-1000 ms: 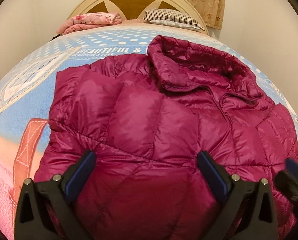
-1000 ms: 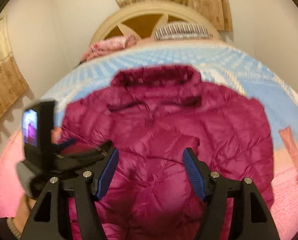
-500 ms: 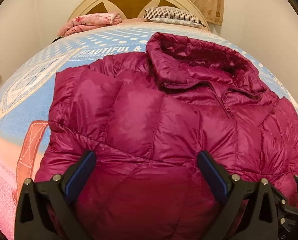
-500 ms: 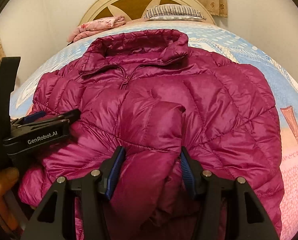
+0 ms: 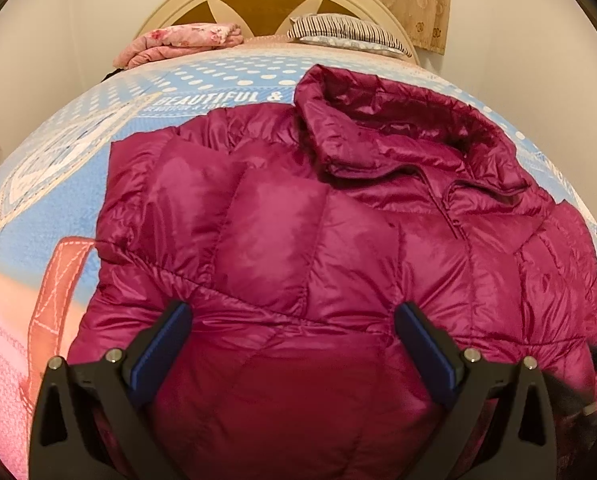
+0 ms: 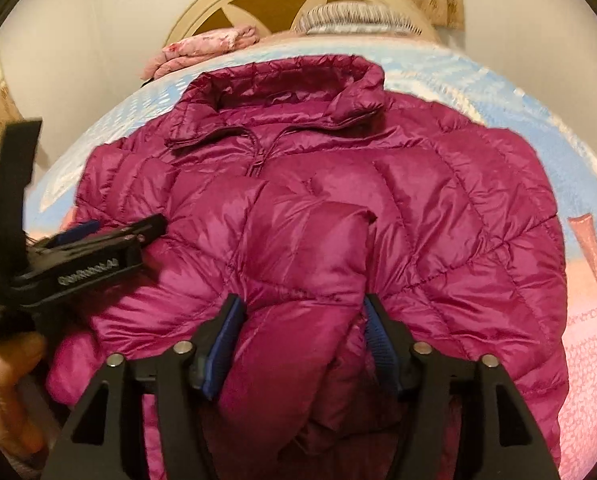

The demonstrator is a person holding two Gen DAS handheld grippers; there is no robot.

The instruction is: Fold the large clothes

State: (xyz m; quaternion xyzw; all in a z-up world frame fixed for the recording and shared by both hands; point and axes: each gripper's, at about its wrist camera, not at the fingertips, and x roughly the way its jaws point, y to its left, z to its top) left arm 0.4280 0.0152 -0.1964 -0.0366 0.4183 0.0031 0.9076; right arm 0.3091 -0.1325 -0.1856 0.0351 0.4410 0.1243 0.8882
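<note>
So the magenta puffer jacket [image 6: 438, 216] is lying face-up on the bed [image 5: 78, 152], right gripper [image 6: 300, 332] fingers opening off the folded-in sleeve [image 6: 310, 264], left gripper [image 5: 292, 344] fingers sitting wide apart, probably needing the other sleeve next.

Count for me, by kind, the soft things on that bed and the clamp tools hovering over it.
Magenta puffer jacket: 1
Striped pillow: 1
Folded pink floral blanket: 1
Printed bedspread: 1
Handheld grippers: 2, the left gripper and the right gripper, whose jaws are opening around a folded sleeve
Total: 6
</note>
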